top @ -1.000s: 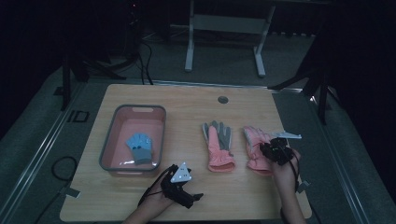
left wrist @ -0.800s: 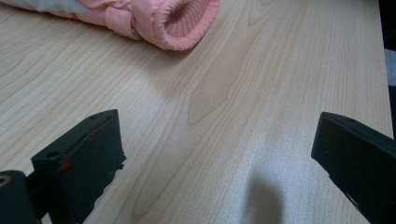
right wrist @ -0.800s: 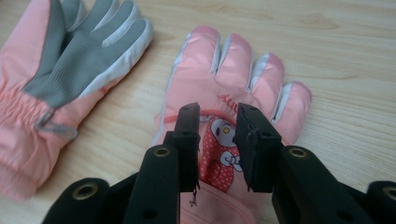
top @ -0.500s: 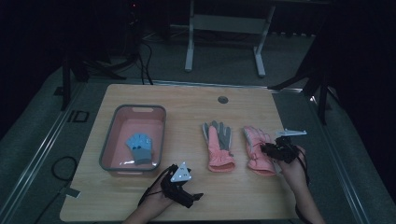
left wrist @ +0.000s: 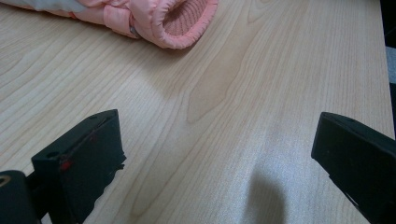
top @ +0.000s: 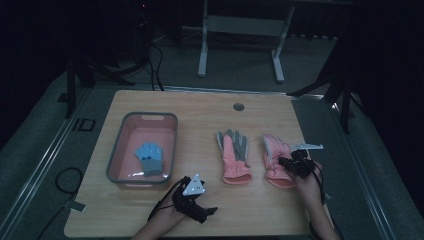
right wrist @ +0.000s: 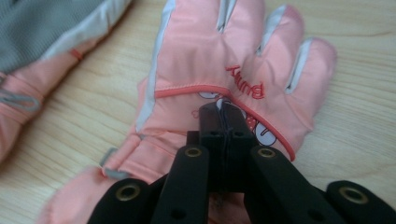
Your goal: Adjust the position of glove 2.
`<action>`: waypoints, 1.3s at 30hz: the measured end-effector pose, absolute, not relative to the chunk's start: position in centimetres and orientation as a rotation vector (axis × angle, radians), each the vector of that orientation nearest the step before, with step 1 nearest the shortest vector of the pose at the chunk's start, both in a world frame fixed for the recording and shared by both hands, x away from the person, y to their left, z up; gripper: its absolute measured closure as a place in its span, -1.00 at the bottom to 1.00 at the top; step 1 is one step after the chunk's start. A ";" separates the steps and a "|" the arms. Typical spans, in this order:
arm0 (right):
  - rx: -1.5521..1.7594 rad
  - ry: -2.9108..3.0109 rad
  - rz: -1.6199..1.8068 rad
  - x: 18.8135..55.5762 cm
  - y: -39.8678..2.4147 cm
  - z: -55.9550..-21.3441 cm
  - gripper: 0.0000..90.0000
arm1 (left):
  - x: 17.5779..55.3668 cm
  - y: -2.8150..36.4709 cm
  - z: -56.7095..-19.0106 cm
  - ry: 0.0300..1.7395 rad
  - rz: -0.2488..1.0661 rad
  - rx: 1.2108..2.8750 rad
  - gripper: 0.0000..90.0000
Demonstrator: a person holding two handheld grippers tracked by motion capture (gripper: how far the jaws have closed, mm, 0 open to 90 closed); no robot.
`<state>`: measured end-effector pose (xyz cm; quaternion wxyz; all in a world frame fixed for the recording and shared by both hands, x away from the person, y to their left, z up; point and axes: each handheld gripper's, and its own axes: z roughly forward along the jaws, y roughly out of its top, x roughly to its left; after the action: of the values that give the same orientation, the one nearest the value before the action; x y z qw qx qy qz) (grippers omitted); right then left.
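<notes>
Right gripper view, glove: pink glove (right wrist: 243, 79) lies flat on the table (right wrist: 364, 154), back up.
Right gripper (right wrist: 224, 114): jaws have just closed, pinching its fabric.
Handling: judged soft, light, padded; a fold of fabric suffices.
Left gripper (left wrist: 215, 154): jaws apart, empty.
Neighbour: second glove (top: 234, 156) just beside.

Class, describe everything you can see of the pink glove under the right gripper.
The pink glove lies flat on the wooden table, back side up, fingers pointing away from the person. It looks padded and shiny, with pale grey strips between the fingers, red piping, red embroidered lettering and a cartoon patch. The right gripper, jaws shut, presses on the patch. A second glove lies beside it, apart.
</notes>
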<state>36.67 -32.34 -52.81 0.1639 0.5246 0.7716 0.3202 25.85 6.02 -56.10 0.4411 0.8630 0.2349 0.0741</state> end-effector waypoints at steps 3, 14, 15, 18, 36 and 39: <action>1.503 2.155 0.938 36.2 -32.4 -51.6 1.00 | 25.9 6.0 -56.1 0.583 0.184 2.143 -0.95; 1.455 2.049 1.025 35.8 -31.3 -45.4 1.00 | 25.9 6.0 -56.1 0.582 0.186 2.145 -0.95; 1.448 2.046 1.033 35.7 -31.0 -44.8 1.00 | 25.9 6.0 -56.1 0.583 0.186 2.142 -0.95; 1.432 2.038 1.055 35.5 -30.2 -43.6 1.00 | 25.9 6.1 -56.1 0.581 0.185 2.145 -0.95; 1.283 2.081 1.171 34.9 -22.5 -39.7 1.00 | 25.9 6.1 -56.1 0.578 0.187 2.142 -0.95; 1.279 2.129 1.201 34.9 -20.9 -40.3 1.00 | 26.0 6.2 -56.1 0.582 0.177 2.138 -0.95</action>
<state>34.87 -20.91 -40.33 0.1902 0.4550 0.7577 0.4274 25.95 6.17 -56.10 0.4432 0.8622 0.2345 0.0712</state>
